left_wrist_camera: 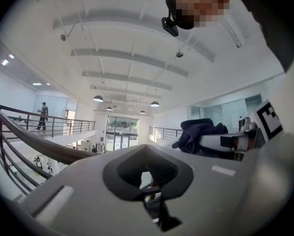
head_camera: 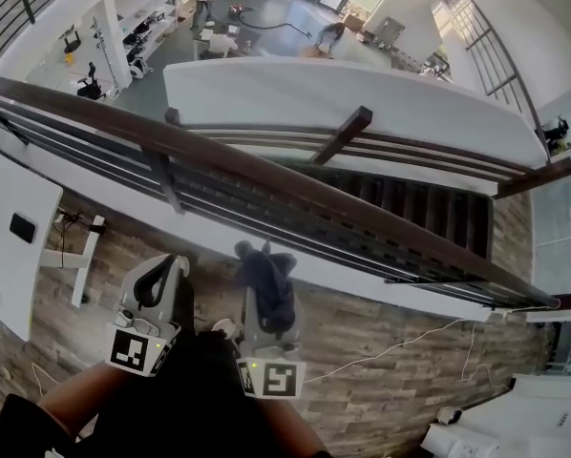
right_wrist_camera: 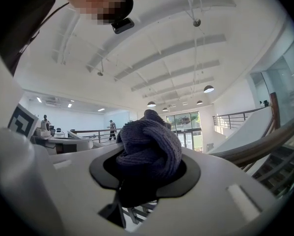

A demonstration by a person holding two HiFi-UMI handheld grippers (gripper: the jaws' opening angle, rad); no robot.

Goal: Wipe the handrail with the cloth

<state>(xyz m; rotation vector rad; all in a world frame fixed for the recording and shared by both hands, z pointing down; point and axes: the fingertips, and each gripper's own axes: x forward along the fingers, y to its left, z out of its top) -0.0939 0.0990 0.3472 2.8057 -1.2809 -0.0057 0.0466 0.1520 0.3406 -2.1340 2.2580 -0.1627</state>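
Right gripper [right_wrist_camera: 146, 183] pinching bunched dark blue knitted cloth [right_wrist_camera: 149, 141], left gripper [left_wrist_camera: 149, 186] alongside, jaws pressed together, empty, dark brown wooden handrail [head_camera: 295, 189] ahead of both, apart from cloth.

Dark cloth [right_wrist_camera: 149, 146] — rough, knitted weave; handrail [head_camera: 266, 177] — smooth brown wood, faint sheen.

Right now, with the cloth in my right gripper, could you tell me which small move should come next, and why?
Probably push the right gripper forward until the cloth meets the handrail. The cloth is bunched and clamped in its jaws, yet in the head view it sits short of the rail, not touching it. The left gripper holds nothing.
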